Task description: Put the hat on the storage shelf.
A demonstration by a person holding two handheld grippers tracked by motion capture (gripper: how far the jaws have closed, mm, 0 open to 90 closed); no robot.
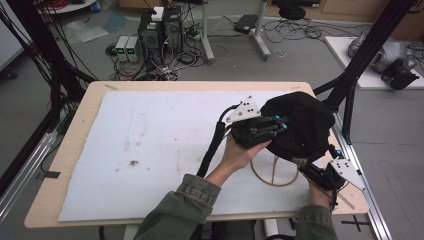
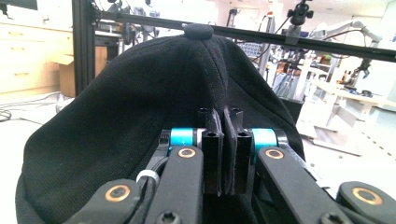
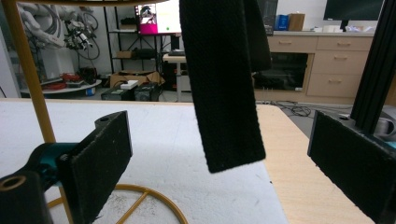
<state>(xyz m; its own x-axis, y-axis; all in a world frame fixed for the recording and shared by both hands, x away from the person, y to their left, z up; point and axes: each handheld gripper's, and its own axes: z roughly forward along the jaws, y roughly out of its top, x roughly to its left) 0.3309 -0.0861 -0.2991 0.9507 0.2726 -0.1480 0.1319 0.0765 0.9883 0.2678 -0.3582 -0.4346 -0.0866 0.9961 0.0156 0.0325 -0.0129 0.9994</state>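
Observation:
A black cap [image 1: 300, 125] sits on top of a yellow wire stand [image 1: 275, 174] at the right of the table. My left gripper [image 1: 278, 125] is shut on a fold of the cap's cloth at its left side; in the left gripper view the cap [image 2: 116, 116] rises ahead, its fabric pinched in my left gripper [image 2: 223, 123]. My right gripper [image 1: 311, 169] is low at the cap's near right and stands open. In the right gripper view the cap's black strap [image 3: 224, 93] hangs between the jaws of my right gripper [image 3: 217, 140], touching neither. The stand's upright [image 3: 28, 70] and base ring [image 3: 154, 198] show at left.
A white mat [image 1: 150, 140] covers the wooden table [image 1: 85, 115]. A black frame post [image 1: 360, 55] rises just past the table's right edge, close to the cap. Computers [image 1: 160, 30] and cables lie on the floor beyond.

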